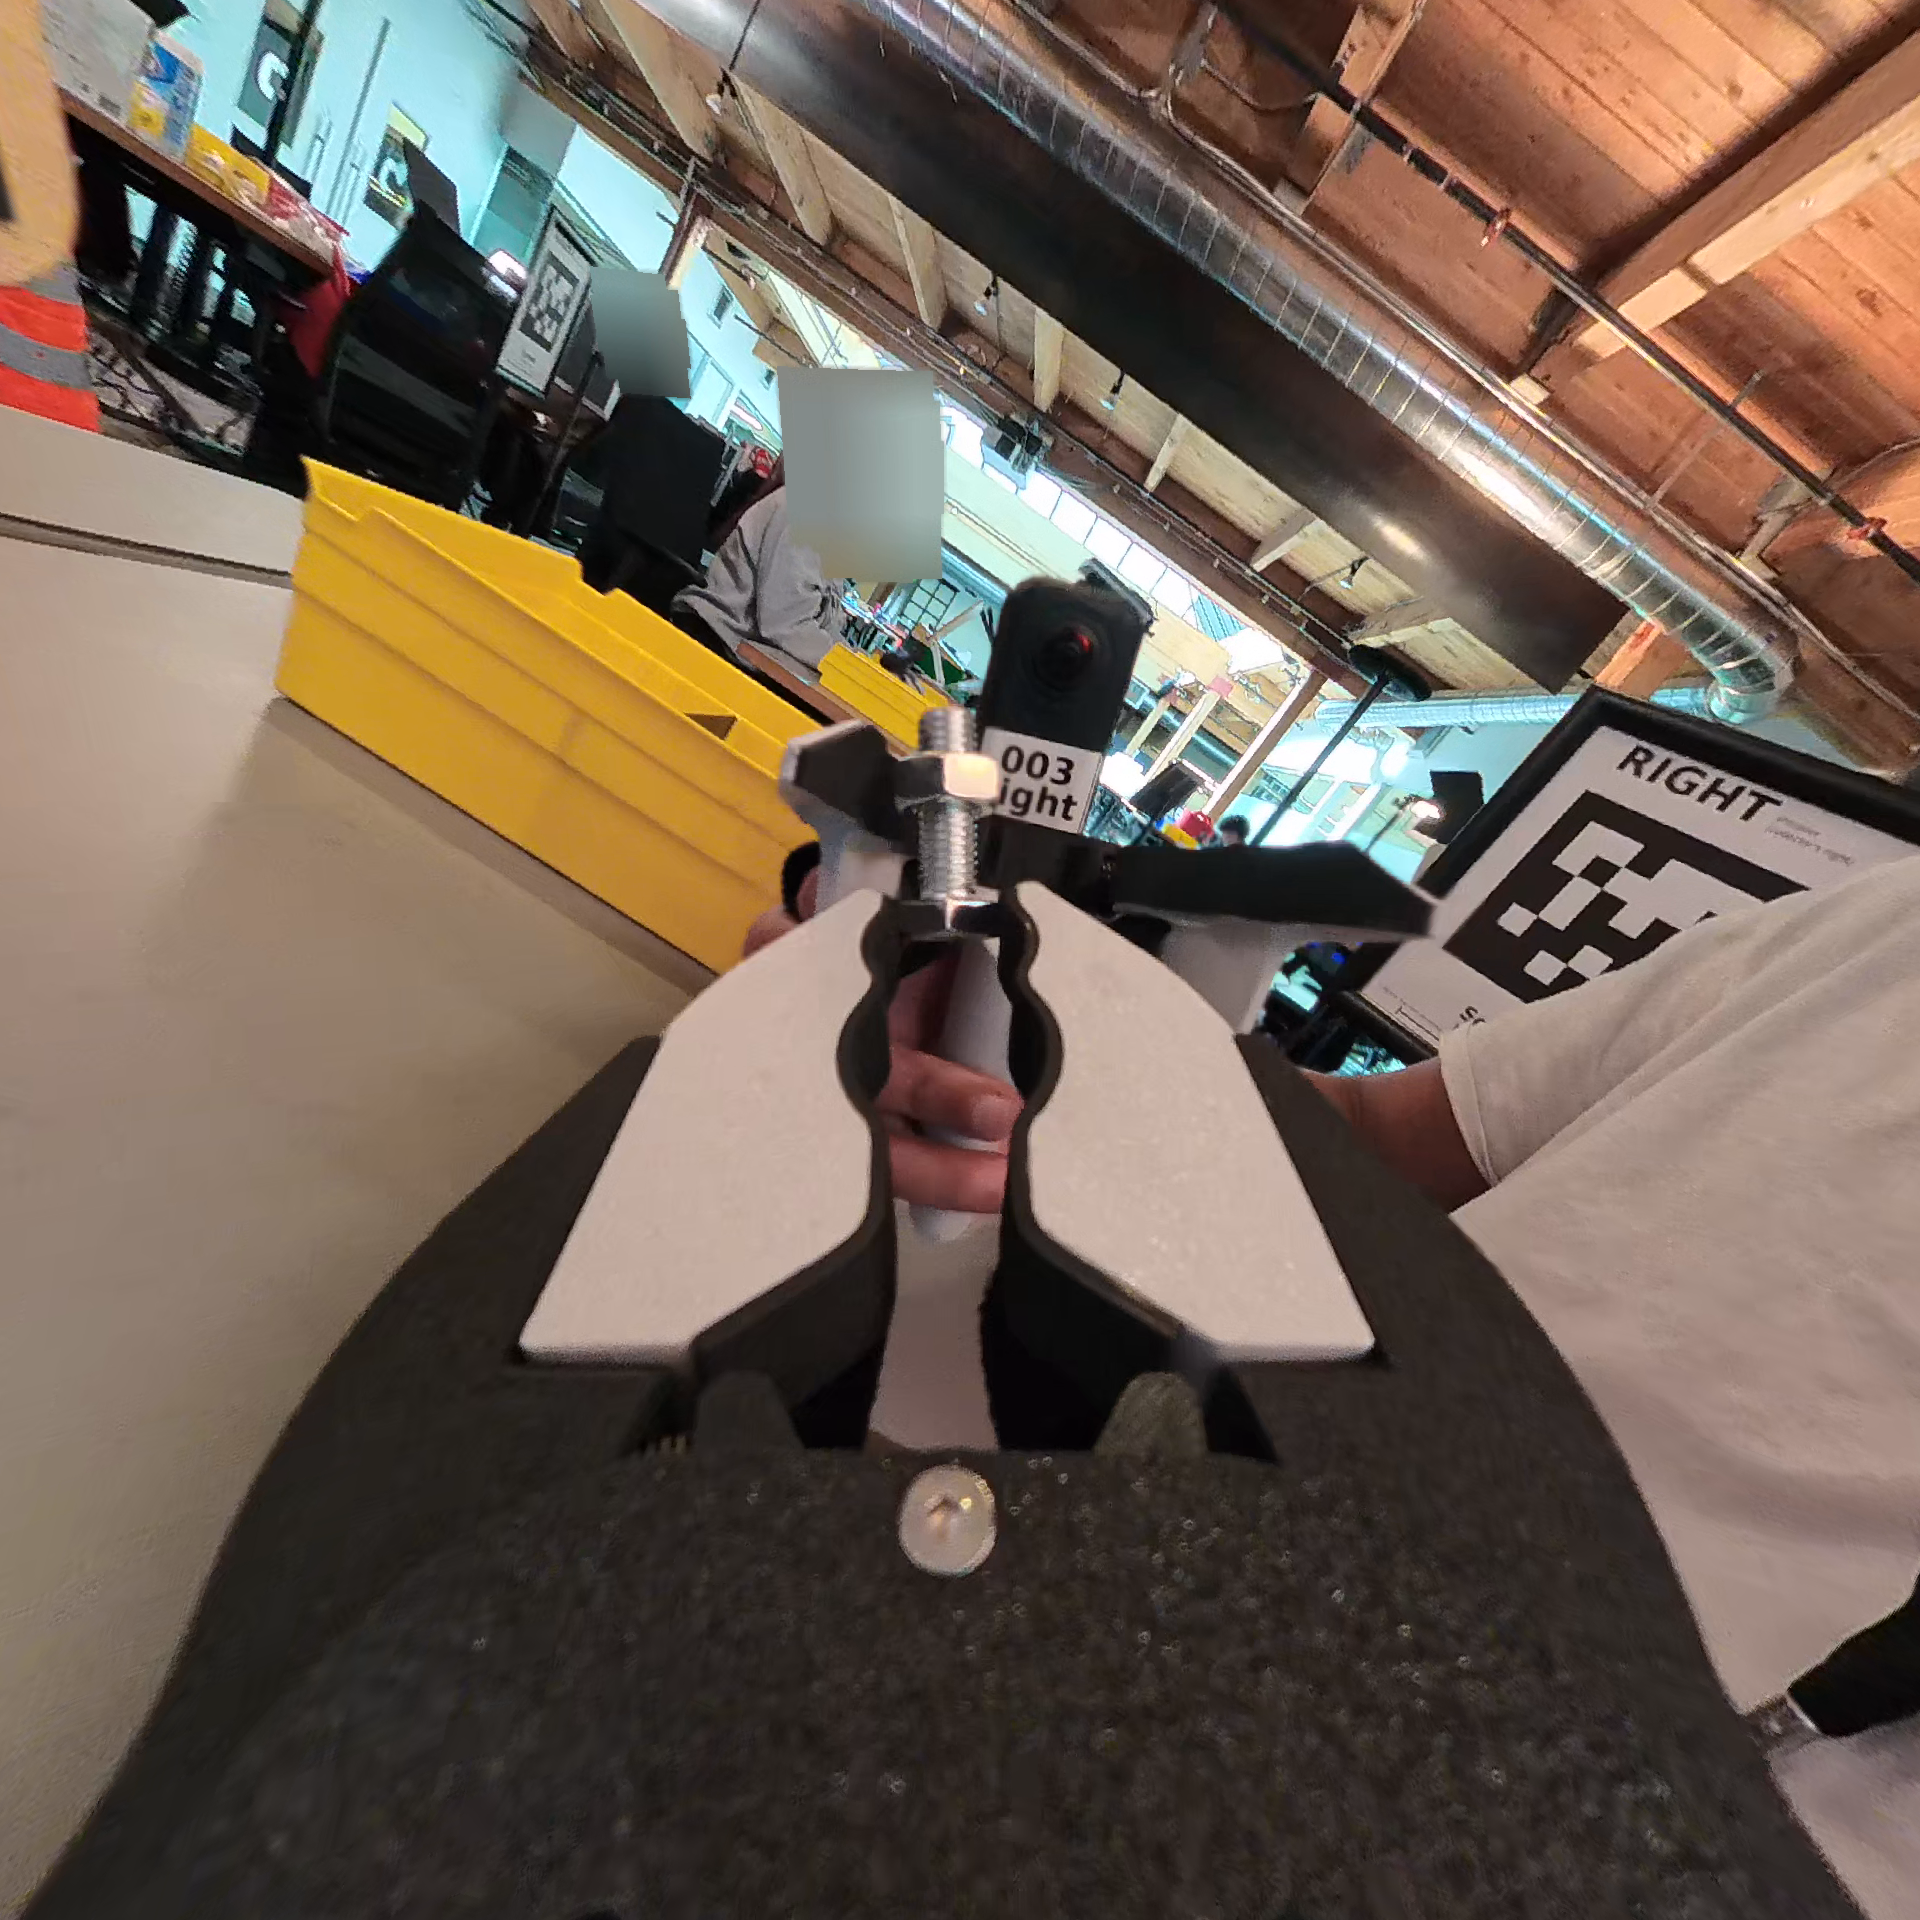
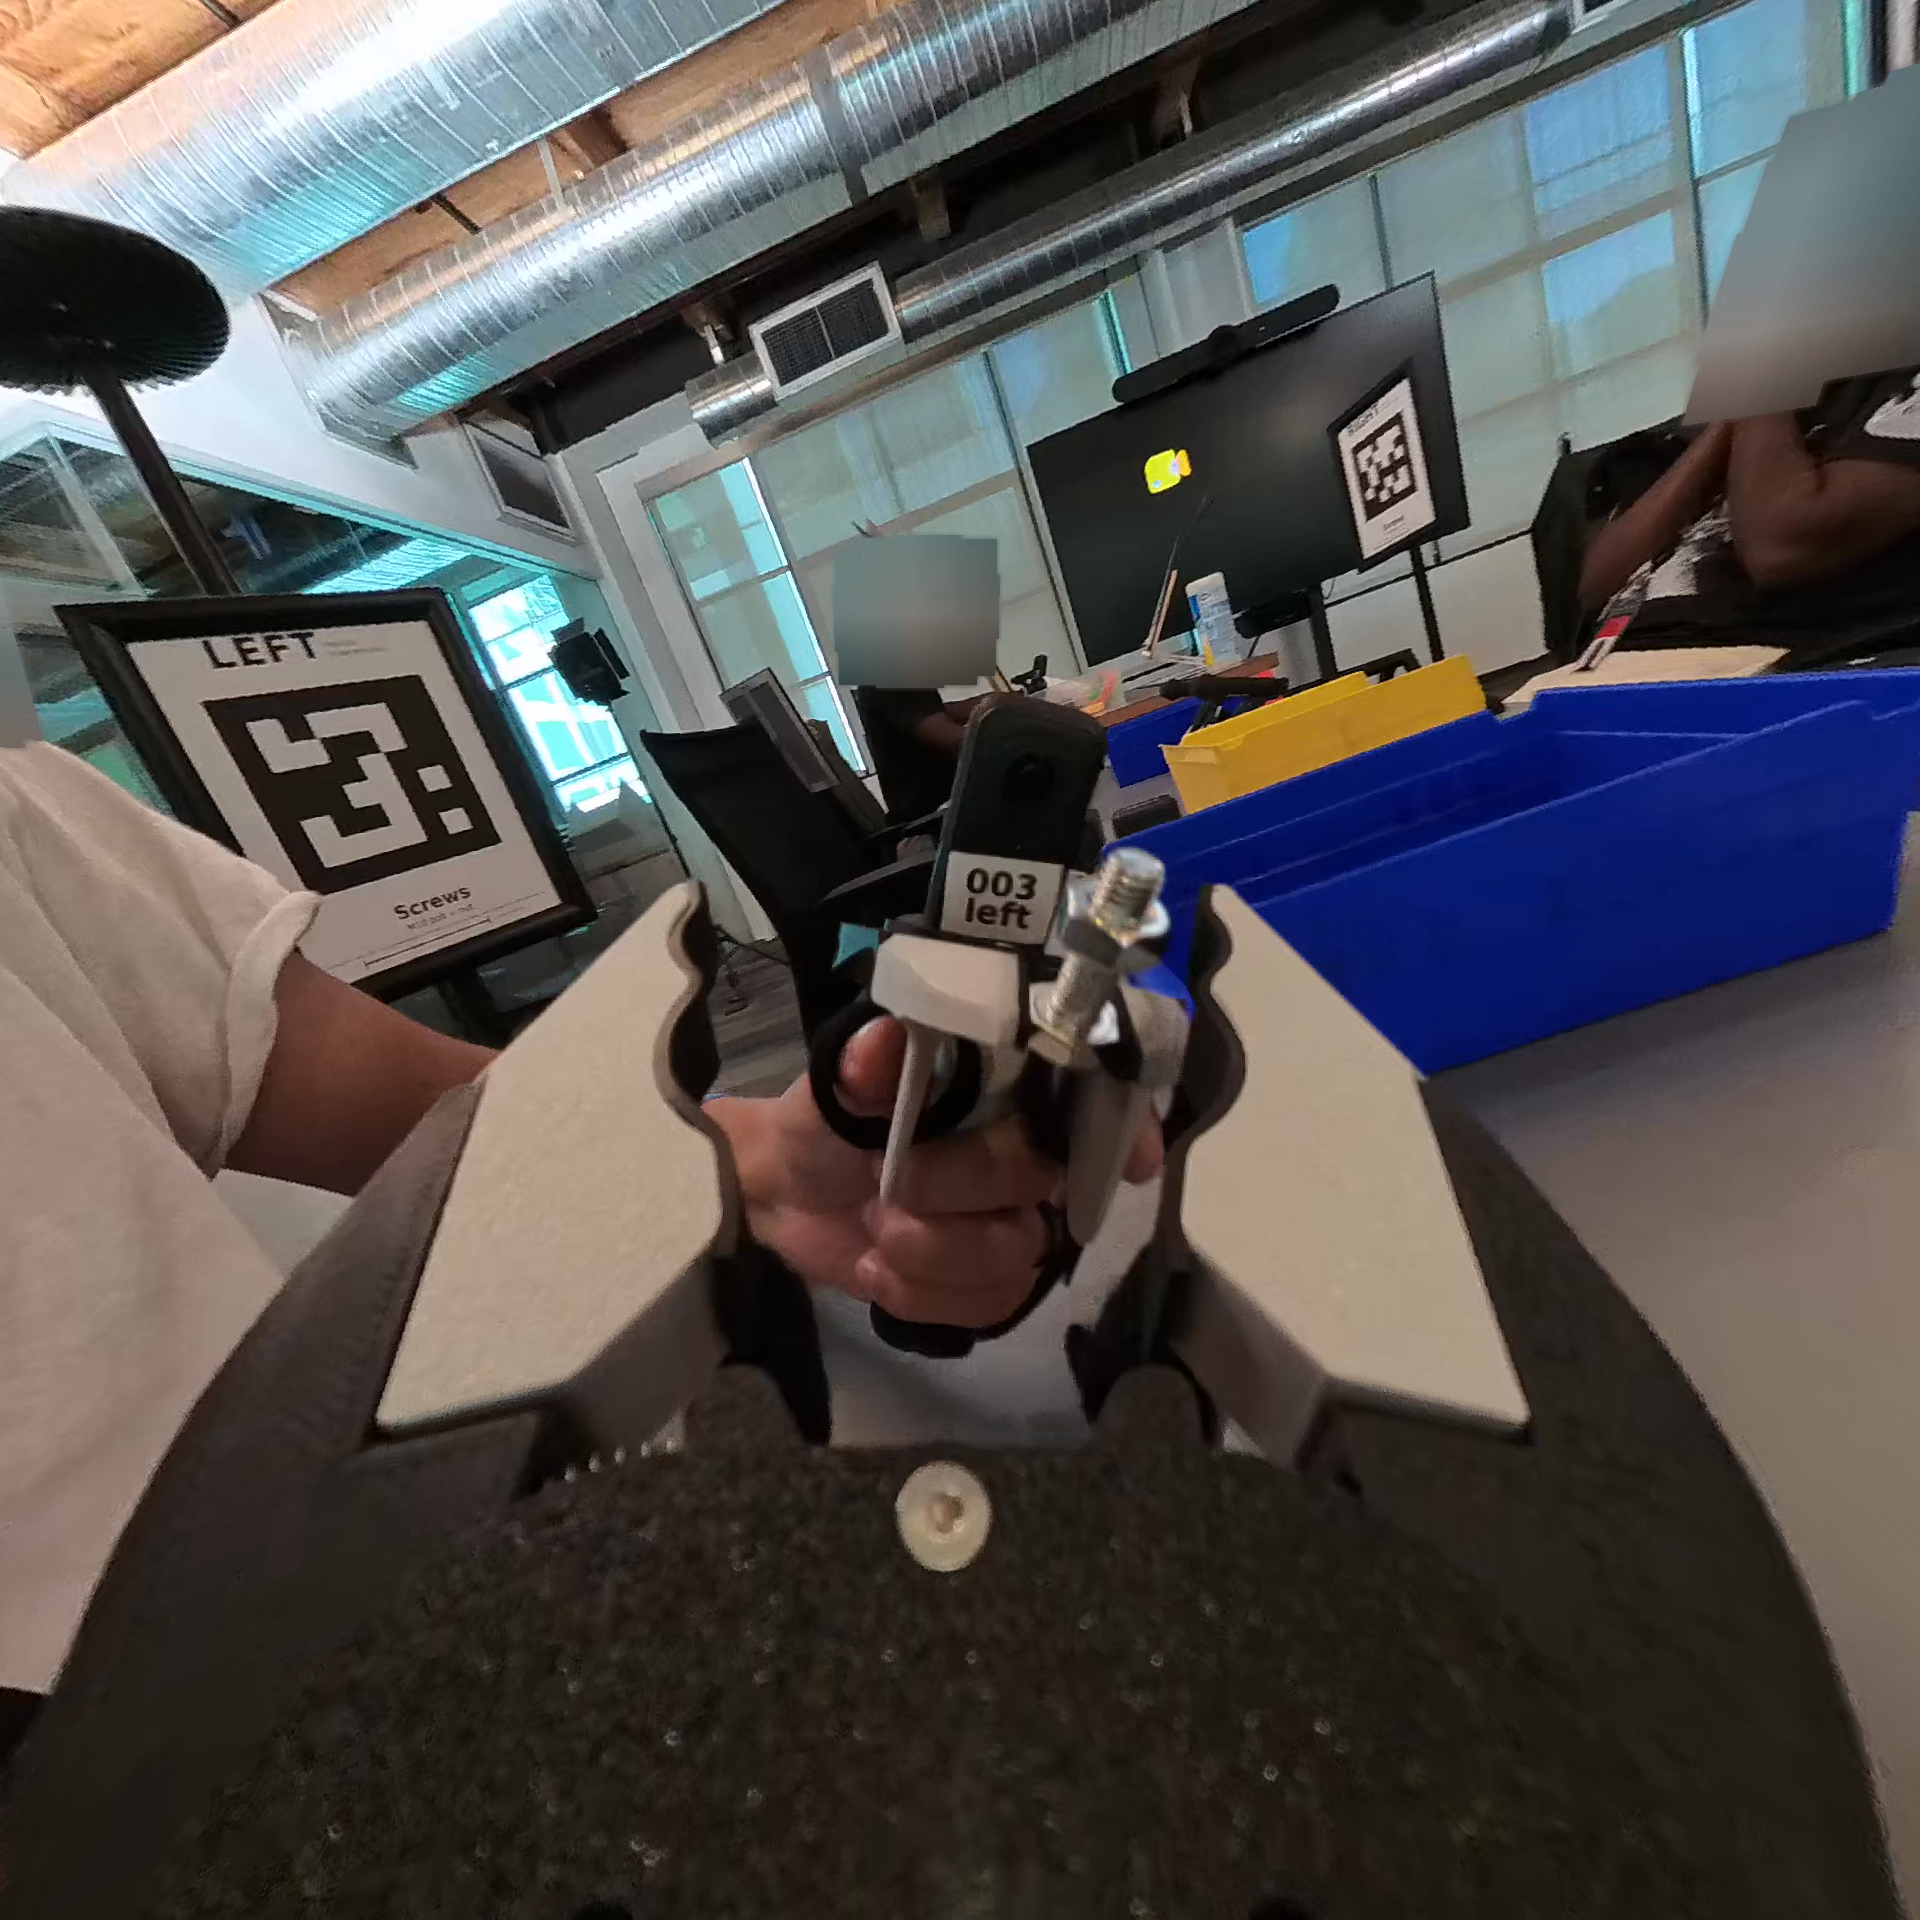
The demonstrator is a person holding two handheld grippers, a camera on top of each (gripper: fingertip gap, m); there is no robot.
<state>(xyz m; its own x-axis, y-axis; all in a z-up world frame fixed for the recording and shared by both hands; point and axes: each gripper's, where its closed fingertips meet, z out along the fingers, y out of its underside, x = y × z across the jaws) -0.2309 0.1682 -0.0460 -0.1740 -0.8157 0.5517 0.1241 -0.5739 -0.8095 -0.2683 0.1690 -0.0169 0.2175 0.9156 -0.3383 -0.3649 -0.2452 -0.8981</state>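
- Closest to the lens in my left view, my left tongs (image 1: pixel 943 925) fill the lower centre, pinching the hex head of a silver bolt (image 1: pixel 940 831) between their tips.
- The bolt stands upright at mid-frame, with a nut (image 1: pixel 940 777) threaded high on its shank.
- Just behind it, my right tongs (image 1: pixel 1101 852) face me, spread wide, one dark finger either side of the bolt; I can't tell if they touch it.
- In my right view, my right tongs (image 2: pixel 951 977) gape at centre, pads apart, the bolt (image 2: pixel 1101 956) tilted near the right pad.
- A blue bin (image 2: pixel 1558 862) sits on the grey table (image 2: pixel 1714 1195) at right.
- Yellow bins (image 1: pixel 499 665) are stacked at left of the left view.
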